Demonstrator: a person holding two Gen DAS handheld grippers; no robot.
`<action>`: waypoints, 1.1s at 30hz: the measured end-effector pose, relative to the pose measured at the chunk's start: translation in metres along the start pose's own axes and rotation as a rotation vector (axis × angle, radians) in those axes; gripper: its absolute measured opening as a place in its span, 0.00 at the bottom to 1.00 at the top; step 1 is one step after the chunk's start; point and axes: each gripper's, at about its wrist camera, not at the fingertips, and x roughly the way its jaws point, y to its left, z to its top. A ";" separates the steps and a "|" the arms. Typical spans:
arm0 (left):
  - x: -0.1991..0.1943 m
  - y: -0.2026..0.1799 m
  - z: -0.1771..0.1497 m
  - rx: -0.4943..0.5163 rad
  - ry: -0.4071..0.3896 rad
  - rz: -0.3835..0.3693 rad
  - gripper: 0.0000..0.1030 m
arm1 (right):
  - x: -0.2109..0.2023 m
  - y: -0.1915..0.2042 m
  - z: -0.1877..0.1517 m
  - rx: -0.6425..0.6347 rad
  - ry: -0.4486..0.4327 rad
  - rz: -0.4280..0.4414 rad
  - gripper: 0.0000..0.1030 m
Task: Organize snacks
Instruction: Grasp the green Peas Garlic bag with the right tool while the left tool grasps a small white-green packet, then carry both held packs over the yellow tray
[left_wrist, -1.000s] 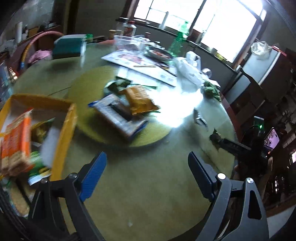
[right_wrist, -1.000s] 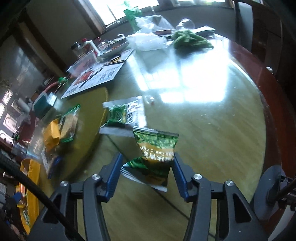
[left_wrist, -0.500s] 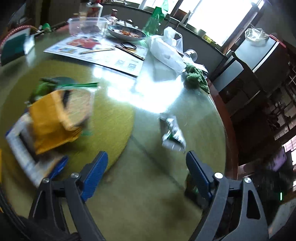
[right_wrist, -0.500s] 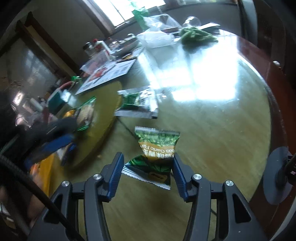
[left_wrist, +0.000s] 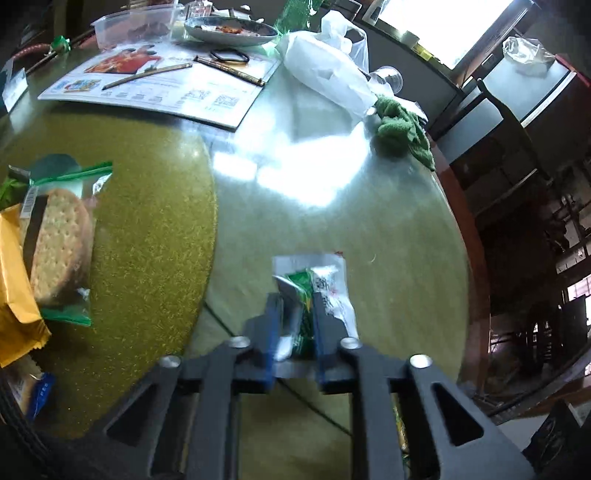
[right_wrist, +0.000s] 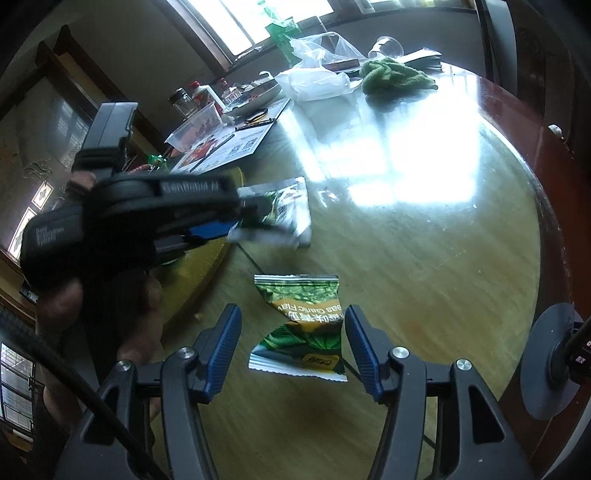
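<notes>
My left gripper (left_wrist: 295, 301) is shut on a silver-and-green snack packet (left_wrist: 325, 286) lying on the round table; the same grip shows in the right wrist view (right_wrist: 255, 216), on the packet (right_wrist: 291, 210). My right gripper (right_wrist: 291, 319) is open, its blue pads on either side of a green pea snack bag (right_wrist: 303, 325) that lies on the table between them. A biscuit pack (left_wrist: 55, 243) and a yellow snack bag (left_wrist: 14, 284) lie on the yellow turntable (left_wrist: 147, 240) at the left.
A menu sheet with chopsticks (left_wrist: 159, 85), a plate of food (left_wrist: 229, 29), a white plastic bag (left_wrist: 328, 74) and a green cloth (left_wrist: 399, 125) sit at the far side. The table's red-brown rim (right_wrist: 546, 177) runs along the right. Chairs stand beyond it.
My left gripper swung right from the yellow box, came down over the silver-and-green packet and shut on it. My right gripper opened and the green pea bag now lies on the table.
</notes>
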 end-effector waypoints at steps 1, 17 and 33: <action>-0.004 0.004 -0.002 0.002 -0.010 0.016 0.14 | 0.001 0.002 0.001 -0.003 0.000 0.002 0.57; -0.127 0.106 -0.150 -0.047 -0.125 0.109 0.12 | 0.005 0.039 -0.032 -0.077 0.021 -0.071 0.42; -0.234 0.169 -0.226 -0.179 -0.294 0.004 0.12 | 0.008 0.151 -0.094 -0.265 0.090 0.158 0.40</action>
